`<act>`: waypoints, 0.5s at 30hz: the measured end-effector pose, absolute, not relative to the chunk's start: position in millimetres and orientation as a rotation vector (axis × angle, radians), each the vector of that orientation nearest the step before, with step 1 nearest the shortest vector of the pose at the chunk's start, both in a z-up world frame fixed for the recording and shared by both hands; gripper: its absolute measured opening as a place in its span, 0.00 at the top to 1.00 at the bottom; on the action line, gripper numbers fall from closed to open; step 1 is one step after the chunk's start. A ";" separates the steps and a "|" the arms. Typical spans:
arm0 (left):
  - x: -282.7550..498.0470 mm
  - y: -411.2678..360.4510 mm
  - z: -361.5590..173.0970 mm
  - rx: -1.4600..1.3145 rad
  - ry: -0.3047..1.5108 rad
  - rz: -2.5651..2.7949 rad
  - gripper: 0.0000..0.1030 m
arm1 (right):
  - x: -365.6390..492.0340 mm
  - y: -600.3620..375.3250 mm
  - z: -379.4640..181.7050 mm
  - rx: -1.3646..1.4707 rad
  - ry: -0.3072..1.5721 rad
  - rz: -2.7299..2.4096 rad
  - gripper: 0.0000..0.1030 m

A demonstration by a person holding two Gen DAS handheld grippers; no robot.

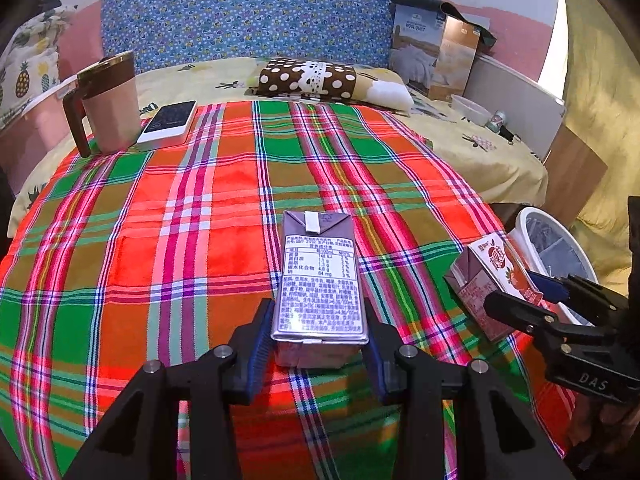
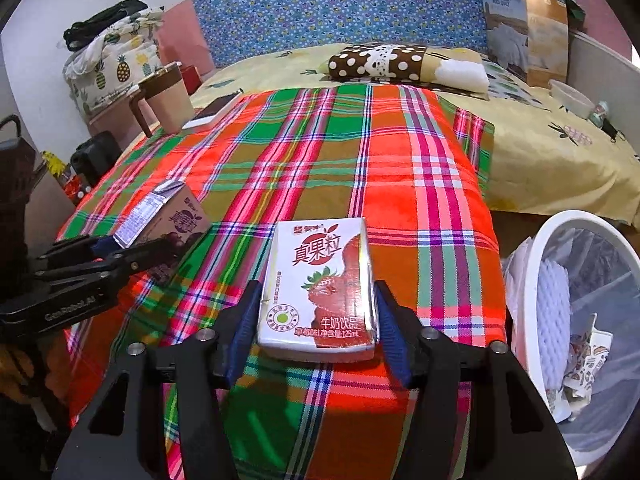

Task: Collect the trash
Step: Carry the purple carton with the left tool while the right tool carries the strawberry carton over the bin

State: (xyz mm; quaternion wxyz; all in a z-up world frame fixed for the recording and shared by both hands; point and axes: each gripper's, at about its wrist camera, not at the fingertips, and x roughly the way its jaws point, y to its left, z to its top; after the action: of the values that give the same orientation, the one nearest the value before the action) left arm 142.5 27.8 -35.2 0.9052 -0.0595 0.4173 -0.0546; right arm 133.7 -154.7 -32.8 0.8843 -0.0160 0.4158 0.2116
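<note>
Left tongs (image 1: pixel 318 344) grip the purple carton (image 1: pixel 320 280) by its near end, blue pads (image 1: pixel 259 350) pressed to both sides; carton lies label-up, above the plaid cloth (image 1: pixel 192 216). Whether its far end rests on the cloth: cannot tell.

Right tongs (image 2: pixel 318 330) grip the strawberry carton (image 2: pixel 320 284) the same way, pads at both long sides, printed face up. In the left view this carton is tilted, just beside the bin (image 1: pixel 556 248) rim.

Bin (image 2: pixel 540 264) stands at the near right, off the cloth's edge, white, lined with a bag and holding crumpled paper and white foam netting.

In the right view the purple carton shows at near left, held clear of the cloth by the left tongs.

Cloth covers the near part of a bed (image 1: pixel 480 160) with a yellow sheet.

Far left on the cloth: a mug (image 1: pixel 108 104) with brown handle and lid, upright; a phone (image 1: pixel 170 124) lies flat touching it on the right.

Farther: a brown polka-dot pillow (image 1: pixel 308 76) on the sheet, a blue floral headboard (image 1: pixel 256 8) behind it. Far right: a quilt box (image 1: pixel 436 48), a small white bowl (image 1: pixel 470 110).
</note>
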 end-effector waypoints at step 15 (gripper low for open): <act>114.0 -3.5 -1.7 -0.125 0.777 -0.185 0.62 | 109.1 -183.4 -7.7 0.036 0.782 0.426 0.46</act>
State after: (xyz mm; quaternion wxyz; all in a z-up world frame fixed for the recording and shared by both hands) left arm 114.0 -3.5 -1.7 0.9194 -0.0606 0.3781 -0.0900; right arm 109.1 -183.4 -7.7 0.9023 0.0174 0.3783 0.2058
